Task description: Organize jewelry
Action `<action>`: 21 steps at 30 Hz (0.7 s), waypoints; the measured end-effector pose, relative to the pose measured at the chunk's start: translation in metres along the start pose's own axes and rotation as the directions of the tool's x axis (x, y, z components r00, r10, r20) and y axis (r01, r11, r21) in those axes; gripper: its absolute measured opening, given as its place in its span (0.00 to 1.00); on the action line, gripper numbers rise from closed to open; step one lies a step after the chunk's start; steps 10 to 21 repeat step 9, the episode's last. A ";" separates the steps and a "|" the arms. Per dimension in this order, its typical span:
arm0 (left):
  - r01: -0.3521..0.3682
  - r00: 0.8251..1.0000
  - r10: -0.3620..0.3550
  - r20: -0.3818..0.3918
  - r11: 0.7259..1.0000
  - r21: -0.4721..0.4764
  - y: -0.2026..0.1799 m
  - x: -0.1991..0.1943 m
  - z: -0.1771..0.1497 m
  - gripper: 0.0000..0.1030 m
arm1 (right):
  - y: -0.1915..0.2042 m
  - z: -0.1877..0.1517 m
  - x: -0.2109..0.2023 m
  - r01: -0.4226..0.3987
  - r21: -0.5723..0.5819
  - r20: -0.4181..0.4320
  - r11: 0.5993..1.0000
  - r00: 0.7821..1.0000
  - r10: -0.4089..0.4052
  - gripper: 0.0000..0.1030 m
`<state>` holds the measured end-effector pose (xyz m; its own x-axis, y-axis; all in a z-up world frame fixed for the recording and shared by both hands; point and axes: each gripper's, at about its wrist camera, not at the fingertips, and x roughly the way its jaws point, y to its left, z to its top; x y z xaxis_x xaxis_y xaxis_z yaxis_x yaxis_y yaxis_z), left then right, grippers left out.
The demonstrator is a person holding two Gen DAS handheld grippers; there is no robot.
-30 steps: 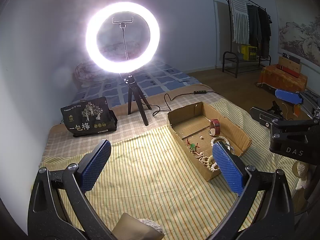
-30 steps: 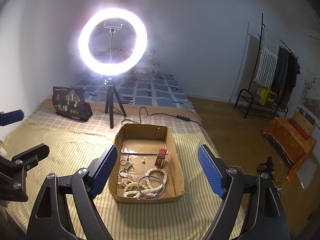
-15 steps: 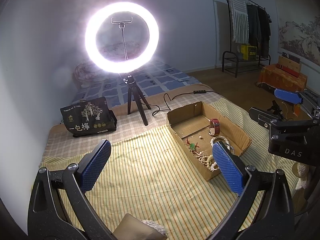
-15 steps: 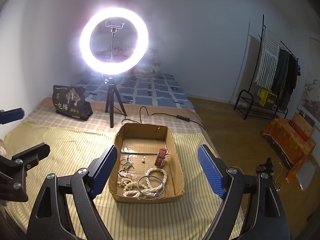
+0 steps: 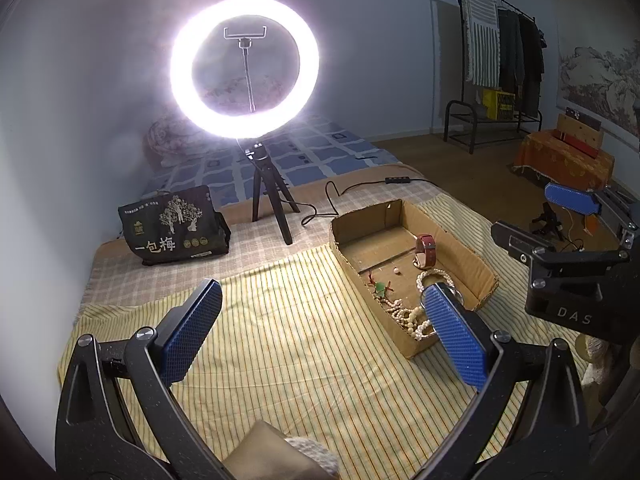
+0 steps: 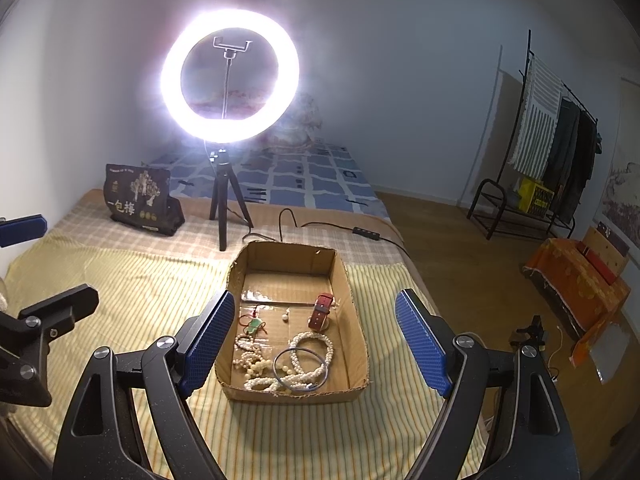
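Observation:
A shallow cardboard box [image 6: 356, 312] lies on the striped yellow cloth [image 6: 132, 288]. It holds a red watch [image 6: 322, 309], a green pendant on a red cord [image 6: 254, 323], pearl and bead strands [image 6: 310, 350], a blue bangle [image 6: 300, 368] and a small loose bead [image 6: 285, 316]. My right gripper [image 6: 316, 344] is open and empty, above the box's near end. My left gripper [image 5: 320, 332] is open and empty, above the cloth left of the box [image 5: 352, 248]; its right finger overlaps the bead strands [image 5: 404, 314]. The watch [image 5: 425, 249] shows there too.
A lit ring light on a black tripod [image 6: 226, 208] stands behind the box, its cable [image 6: 320, 226] trailing right. A black printed bag [image 6: 138, 200] stands at the back left. A clothes rack [image 6: 548, 152] and an orange-covered box [image 6: 576, 284] are on the floor at right.
Both grippers have drifted very slightly; both stay open and empty. The jewelry in the box has not moved.

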<state>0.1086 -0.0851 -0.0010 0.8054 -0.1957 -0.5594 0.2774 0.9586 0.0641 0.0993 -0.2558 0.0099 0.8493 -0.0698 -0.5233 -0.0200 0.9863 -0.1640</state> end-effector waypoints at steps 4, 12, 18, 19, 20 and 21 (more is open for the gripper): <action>0.002 1.000 -0.002 -0.006 1.000 0.000 -0.001 0.000 0.000 1.00 | 0.001 -0.001 0.001 -0.001 -0.004 -0.006 1.000 1.000 0.001 0.80; -0.033 0.999 0.033 0.018 0.999 0.014 -0.004 -0.002 -0.002 1.00 | 0.003 -0.001 0.002 -0.002 -0.007 -0.008 1.000 1.000 0.001 0.80; -0.033 0.999 0.033 0.018 0.999 0.014 -0.004 -0.002 -0.002 1.00 | 0.003 -0.001 0.002 -0.002 -0.007 -0.008 1.000 1.000 0.001 0.80; -0.033 0.999 0.033 0.018 0.999 0.014 -0.004 -0.002 -0.002 1.00 | 0.003 -0.001 0.002 -0.002 -0.007 -0.008 1.000 1.000 0.001 0.80; -0.033 0.999 0.033 0.018 0.999 0.014 -0.004 -0.002 -0.002 1.00 | 0.003 -0.001 0.002 -0.002 -0.007 -0.008 1.000 1.000 0.001 0.80; -0.033 0.999 0.033 0.018 0.999 0.014 -0.004 -0.002 -0.002 1.00 | 0.003 -0.001 0.002 -0.002 -0.007 -0.008 1.000 1.000 0.001 0.80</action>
